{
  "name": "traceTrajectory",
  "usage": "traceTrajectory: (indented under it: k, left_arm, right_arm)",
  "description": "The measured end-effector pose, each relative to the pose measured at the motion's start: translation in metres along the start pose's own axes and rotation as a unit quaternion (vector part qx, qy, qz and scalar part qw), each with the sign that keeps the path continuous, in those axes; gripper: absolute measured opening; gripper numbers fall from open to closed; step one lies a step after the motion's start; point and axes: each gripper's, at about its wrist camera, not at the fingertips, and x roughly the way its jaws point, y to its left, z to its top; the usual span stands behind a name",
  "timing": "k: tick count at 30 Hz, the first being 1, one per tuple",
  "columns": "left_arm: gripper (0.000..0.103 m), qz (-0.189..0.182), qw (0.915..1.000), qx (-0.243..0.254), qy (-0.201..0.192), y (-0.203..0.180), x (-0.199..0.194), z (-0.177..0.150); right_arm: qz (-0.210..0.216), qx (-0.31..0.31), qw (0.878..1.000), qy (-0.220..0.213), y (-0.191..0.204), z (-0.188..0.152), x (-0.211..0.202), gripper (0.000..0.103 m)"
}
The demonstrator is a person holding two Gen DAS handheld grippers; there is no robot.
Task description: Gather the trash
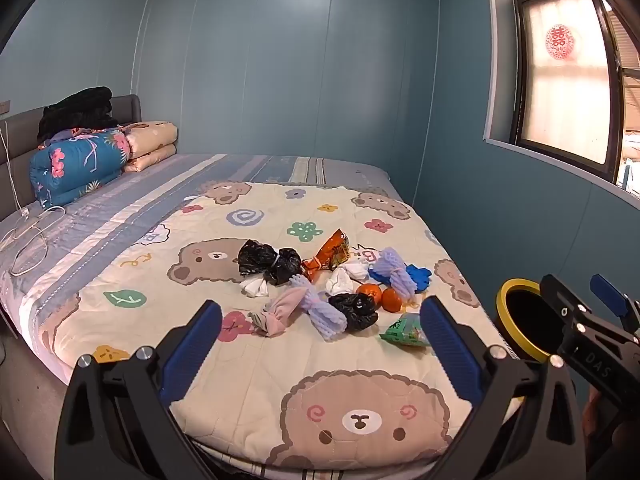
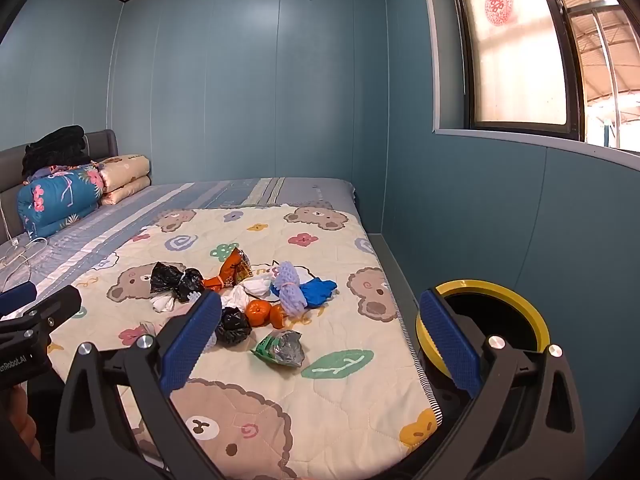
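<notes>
A heap of trash lies mid-bed on the bear-print quilt [image 1: 248,384]: black bags [image 1: 269,261], an orange snack wrapper [image 1: 330,256], purple foam nets [image 1: 320,310], a blue glove [image 1: 418,274], two tangerines [image 1: 380,296] and a green wrapper [image 1: 404,330]. A bin with a yellow rim [image 2: 484,328] stands on the floor right of the bed. My left gripper [image 1: 320,344] hangs open above the quilt's near end, short of the heap. My right gripper [image 2: 316,340] is open too, above the green wrapper [image 2: 280,346], its right finger before the bin. Both hold nothing.
Folded quilts [image 1: 80,164] and dark clothes [image 1: 78,110] are stacked at the headboard, far left. A white cable [image 1: 30,236] lies on the striped sheet. Blue walls close the far and right sides, with a window [image 2: 516,52] at right and a narrow floor gap beside the bed.
</notes>
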Motion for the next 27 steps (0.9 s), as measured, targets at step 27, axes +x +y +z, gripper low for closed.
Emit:
traceTrajectory:
  k: [27]
  left_arm:
    - [0.096,0.0,1.0,0.003,-0.003,-0.004,0.002,0.0]
  right_arm:
    - [0.0,-0.001,1.0,-0.001,0.0002,-0.0008,0.0008,0.095]
